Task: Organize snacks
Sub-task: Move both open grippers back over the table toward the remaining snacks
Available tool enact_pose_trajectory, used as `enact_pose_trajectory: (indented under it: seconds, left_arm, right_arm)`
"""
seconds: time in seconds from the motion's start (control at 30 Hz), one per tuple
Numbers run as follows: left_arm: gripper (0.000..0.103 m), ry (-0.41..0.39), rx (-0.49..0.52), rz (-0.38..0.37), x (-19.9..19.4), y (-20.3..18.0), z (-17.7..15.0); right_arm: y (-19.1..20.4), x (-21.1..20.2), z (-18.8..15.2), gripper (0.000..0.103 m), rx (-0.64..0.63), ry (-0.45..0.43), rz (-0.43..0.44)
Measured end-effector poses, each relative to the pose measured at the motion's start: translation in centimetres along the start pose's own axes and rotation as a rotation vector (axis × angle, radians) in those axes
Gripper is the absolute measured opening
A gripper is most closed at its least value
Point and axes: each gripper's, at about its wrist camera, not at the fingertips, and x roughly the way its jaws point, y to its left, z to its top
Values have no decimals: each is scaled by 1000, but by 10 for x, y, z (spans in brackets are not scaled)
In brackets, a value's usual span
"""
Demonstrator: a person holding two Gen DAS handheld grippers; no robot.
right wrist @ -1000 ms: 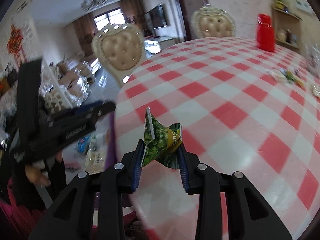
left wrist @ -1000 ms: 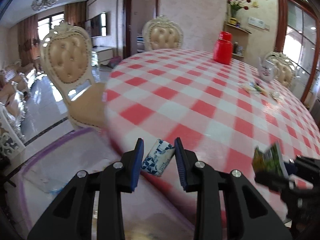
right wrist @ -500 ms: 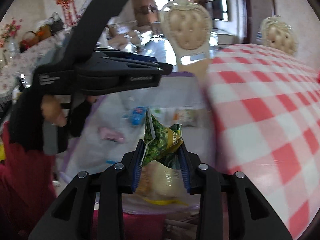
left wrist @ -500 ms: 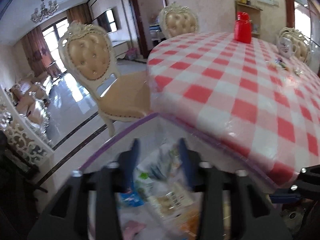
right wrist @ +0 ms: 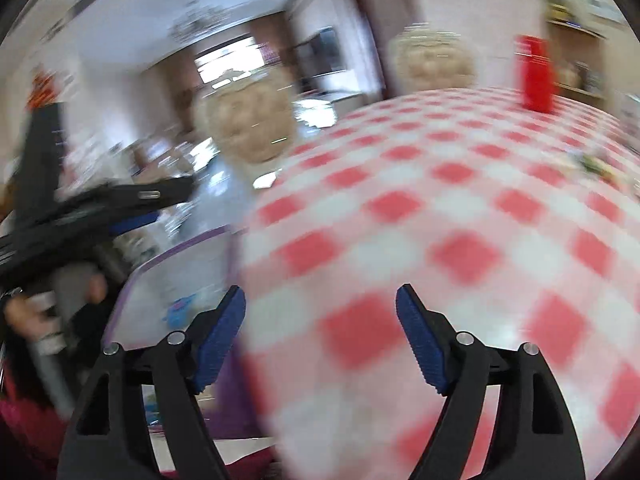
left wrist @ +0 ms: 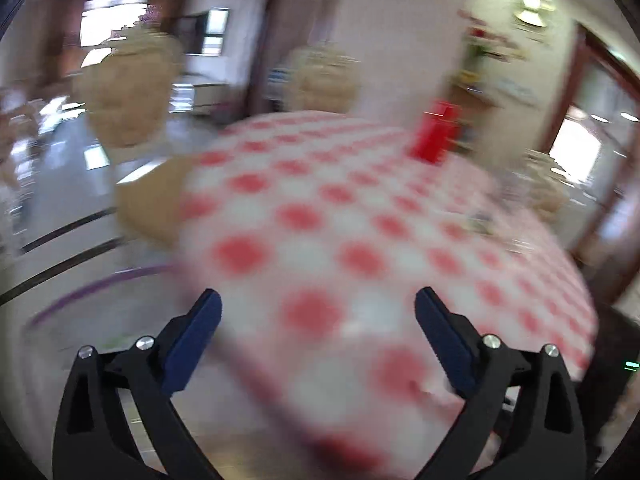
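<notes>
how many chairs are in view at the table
2. One padded chair stands at the table's left edge, the other padded chair at its far side. The picture is blurred, so more chairs may be hidden.

Blurred dining room, round red-checked table point(left wrist: 360, 240), cream padded chairs point(left wrist: 128, 92), glossy floor point(left wrist: 60, 208), bright windows point(left wrist: 108, 28)

Right gripper point(right wrist: 320, 312), jaws wide, over checked table point(right wrist: 460, 208)
</notes>
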Motion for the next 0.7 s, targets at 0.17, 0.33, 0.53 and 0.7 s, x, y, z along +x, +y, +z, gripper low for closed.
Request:
enact_pose_trajectory:
  seconds: [0.17, 0.33, 0.53, 0.7]
  left_arm:
    - [101, 57, 93, -121, 71, -107, 13]
    - [101, 169, 114, -85, 164, -171, 10]
    - [101, 171, 66, -38, 255, -218, 37]
    - [101, 96, 4, -68, 298, -238, 65]
  right_arm:
    - [-102, -43, 0, 86, 220, -94, -179]
    - [-192, -71, -3, 87, 376, -121, -299]
    - [-279, -65, 32, 87, 420, -92, -450]
    - [-337, -46, 70, 87, 477, -95, -480]
